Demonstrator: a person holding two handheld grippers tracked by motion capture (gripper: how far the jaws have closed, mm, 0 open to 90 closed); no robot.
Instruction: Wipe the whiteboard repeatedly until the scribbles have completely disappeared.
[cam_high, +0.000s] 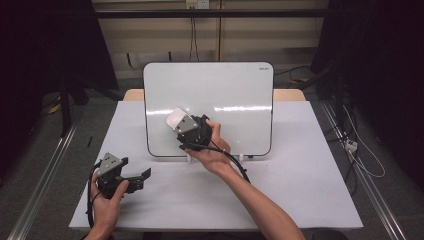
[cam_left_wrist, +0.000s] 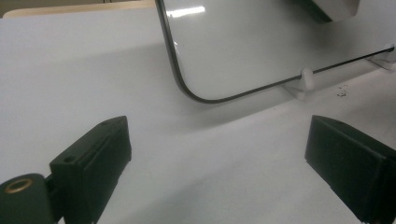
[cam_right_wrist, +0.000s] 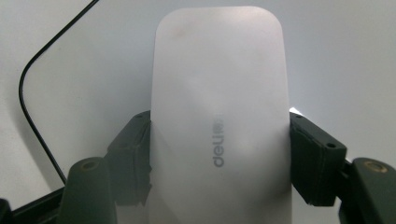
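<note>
The right gripper (cam_high: 186, 125) clamps a white eraser (cam_right_wrist: 219, 121) between its jaws, pressed flat against the whiteboard (cam_high: 235, 95) ahead of it. The left gripper (cam_high: 131, 176) rests on the table (cam_high: 300, 190), jaws wide and holding nothing, near the whiteboard's lower corner.

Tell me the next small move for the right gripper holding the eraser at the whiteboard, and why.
Probably sweep the eraser sideways across the whiteboard. The right gripper is shut on it, one of its fingers on each side, holding it at the board's face. The left gripper is open, low over the table, so the right does the work.
</note>
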